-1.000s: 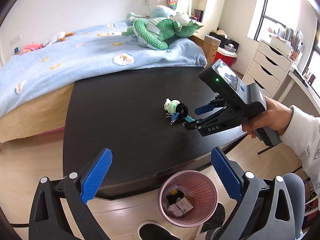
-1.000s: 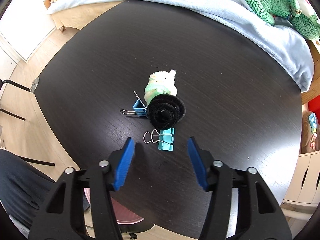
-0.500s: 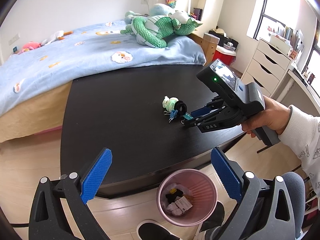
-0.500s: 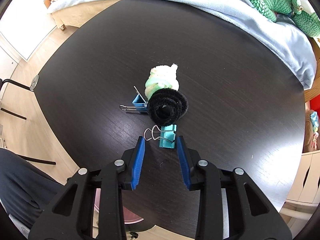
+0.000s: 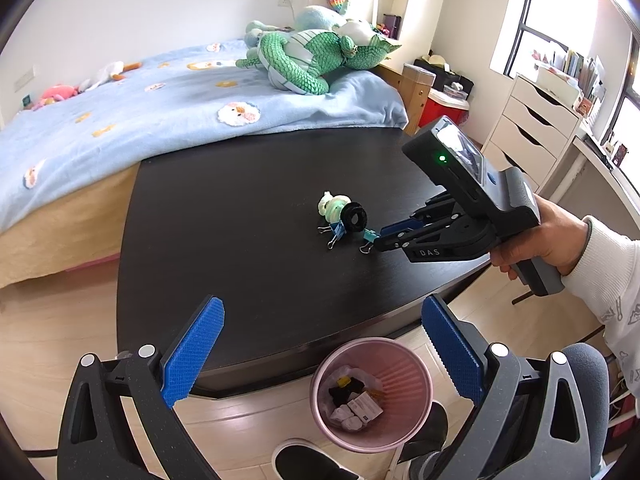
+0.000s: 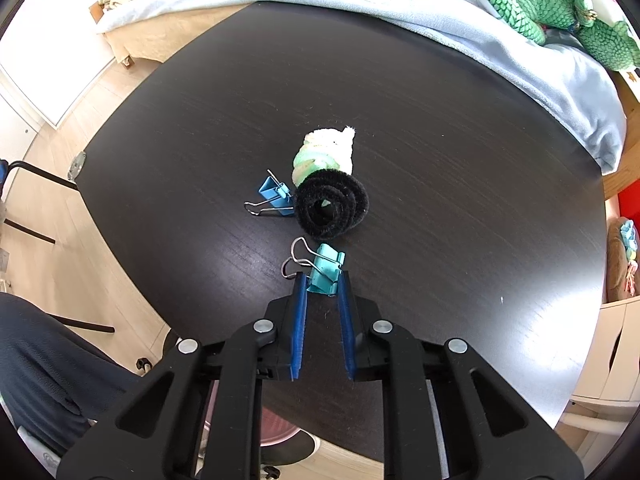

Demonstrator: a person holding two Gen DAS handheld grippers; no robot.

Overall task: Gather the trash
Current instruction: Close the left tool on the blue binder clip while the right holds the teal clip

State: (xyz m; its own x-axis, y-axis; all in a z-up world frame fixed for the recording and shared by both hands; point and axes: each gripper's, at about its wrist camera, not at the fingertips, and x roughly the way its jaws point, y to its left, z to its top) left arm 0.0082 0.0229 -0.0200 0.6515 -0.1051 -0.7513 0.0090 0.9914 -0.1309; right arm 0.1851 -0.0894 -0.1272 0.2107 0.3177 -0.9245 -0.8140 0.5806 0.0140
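Dark tabletop [image 6: 440,120], bedroom setting. Nearest: right gripper [image 6: 322,280] pinched on teal binder clip [image 6: 326,266]; left gripper [image 5: 320,344] spread wide, holding nothing. Beyond: black coil [image 6: 332,208], blue binder clip [image 6: 274,196]. Step: pickup. Next, probably: lift, carry to pink wastebasket [image 5: 416,364] below table edge.

My left camera is looking from low by the table's near edge, across the dark table [image 5: 224,216] toward the bed [image 5: 120,112]. My right camera is hovering close, facing steeply down. Both are sharing the table's clutter.
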